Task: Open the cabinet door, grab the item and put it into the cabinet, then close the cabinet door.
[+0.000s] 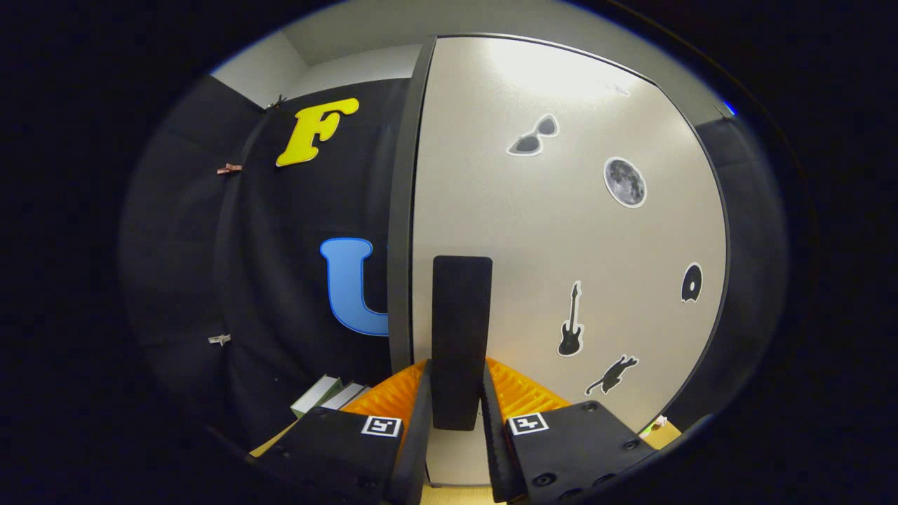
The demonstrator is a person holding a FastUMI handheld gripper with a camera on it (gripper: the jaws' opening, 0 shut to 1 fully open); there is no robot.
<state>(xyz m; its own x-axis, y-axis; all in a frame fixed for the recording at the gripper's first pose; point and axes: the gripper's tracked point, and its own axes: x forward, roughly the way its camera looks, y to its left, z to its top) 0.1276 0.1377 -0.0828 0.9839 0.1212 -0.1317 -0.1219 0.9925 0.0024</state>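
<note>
The gripper [456, 393] faces the cabinet door [561, 231] at close range. A dark upright handle [461, 330] on the door stands between the two fingers, its lower end reaching down into the gap. The jaws are narrowly parted around the handle; whether both fingers press on it cannot be told. The door is pale with a dark frame, and carries stickers: sunglasses [533, 137], a moon [624, 182], a guitar [571, 322], a cat [612, 375] and a disc [692, 283]. Left of the door's edge, books [328, 395] lie low on the table [270, 442]. The item cannot be identified.
</note>
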